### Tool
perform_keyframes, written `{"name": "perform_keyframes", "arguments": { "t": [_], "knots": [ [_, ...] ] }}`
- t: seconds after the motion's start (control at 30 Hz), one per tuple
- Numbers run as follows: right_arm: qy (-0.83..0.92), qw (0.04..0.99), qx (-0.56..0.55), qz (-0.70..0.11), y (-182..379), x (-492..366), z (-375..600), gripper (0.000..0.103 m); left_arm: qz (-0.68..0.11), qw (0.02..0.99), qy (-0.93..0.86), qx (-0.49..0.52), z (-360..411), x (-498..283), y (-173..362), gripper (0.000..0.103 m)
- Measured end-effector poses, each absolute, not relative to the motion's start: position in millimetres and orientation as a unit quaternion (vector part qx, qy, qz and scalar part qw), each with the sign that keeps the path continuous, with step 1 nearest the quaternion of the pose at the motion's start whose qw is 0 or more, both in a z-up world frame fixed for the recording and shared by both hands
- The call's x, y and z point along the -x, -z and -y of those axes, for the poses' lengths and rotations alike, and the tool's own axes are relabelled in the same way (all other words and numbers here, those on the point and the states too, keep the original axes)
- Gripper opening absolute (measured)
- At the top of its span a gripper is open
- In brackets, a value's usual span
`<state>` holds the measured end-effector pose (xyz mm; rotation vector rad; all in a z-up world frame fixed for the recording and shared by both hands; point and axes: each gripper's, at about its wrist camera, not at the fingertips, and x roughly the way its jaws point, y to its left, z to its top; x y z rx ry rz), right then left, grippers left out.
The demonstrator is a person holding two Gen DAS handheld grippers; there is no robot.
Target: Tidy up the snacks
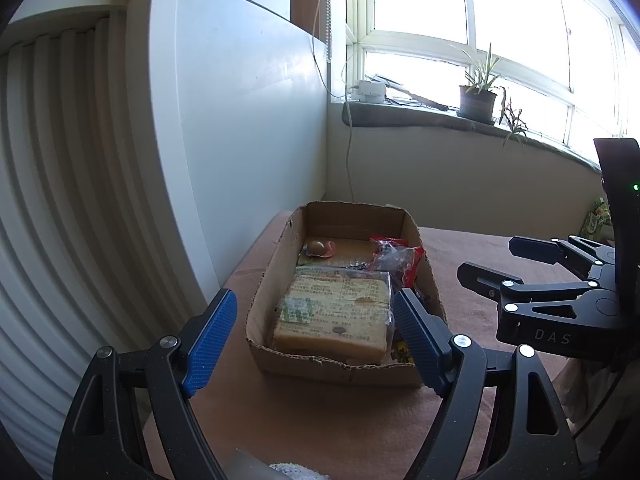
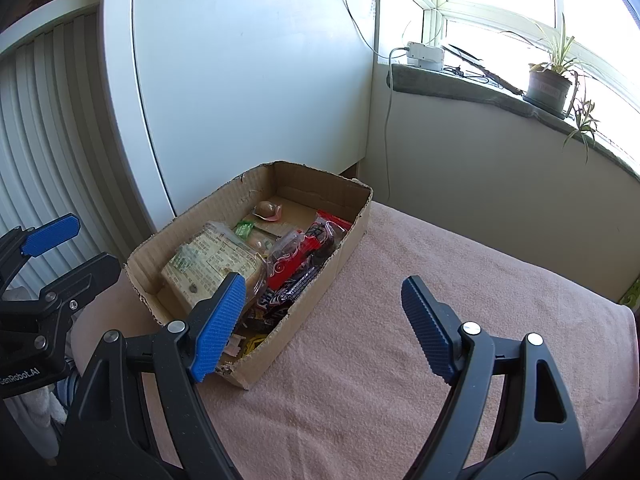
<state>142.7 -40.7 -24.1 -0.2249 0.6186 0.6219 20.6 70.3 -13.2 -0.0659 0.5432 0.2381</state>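
Altogether one cardboard box [image 2: 344, 236] holds several snacks; two tools open.

two wrist views, angled down, sharing cardboard box [image 1: 340, 368]

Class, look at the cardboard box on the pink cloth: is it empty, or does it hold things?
It holds things. The cardboard box contains a wrapped cake block, a red packet and other snacks.

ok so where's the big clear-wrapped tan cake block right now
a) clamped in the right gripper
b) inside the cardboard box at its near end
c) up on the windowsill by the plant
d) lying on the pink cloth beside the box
b: the wrapped cake block lies inside the cardboard box at its near end, and both the left gripper and right gripper are open and empty.
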Motion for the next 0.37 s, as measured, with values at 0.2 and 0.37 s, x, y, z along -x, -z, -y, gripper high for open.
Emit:
{"name": "perform_keyframes", "arguments": {
  "t": [0.2, 0.37],
  "knots": [
    [-0.301, 0.899, 0.112, -0.299, 24.7, -142.2, 40.9, 0.083, -0.266, 0.956, -0.116, 0.031, -70.5, -20.6, 12.0, 0.081],
    [-0.301, 0.898, 0.113, -0.299, 24.8, -141.7, 41.3, 0.083, -0.264, 0.957, -0.116, 0.031, -70.2, -18.6, 13.5, 0.081]
  ]
}}
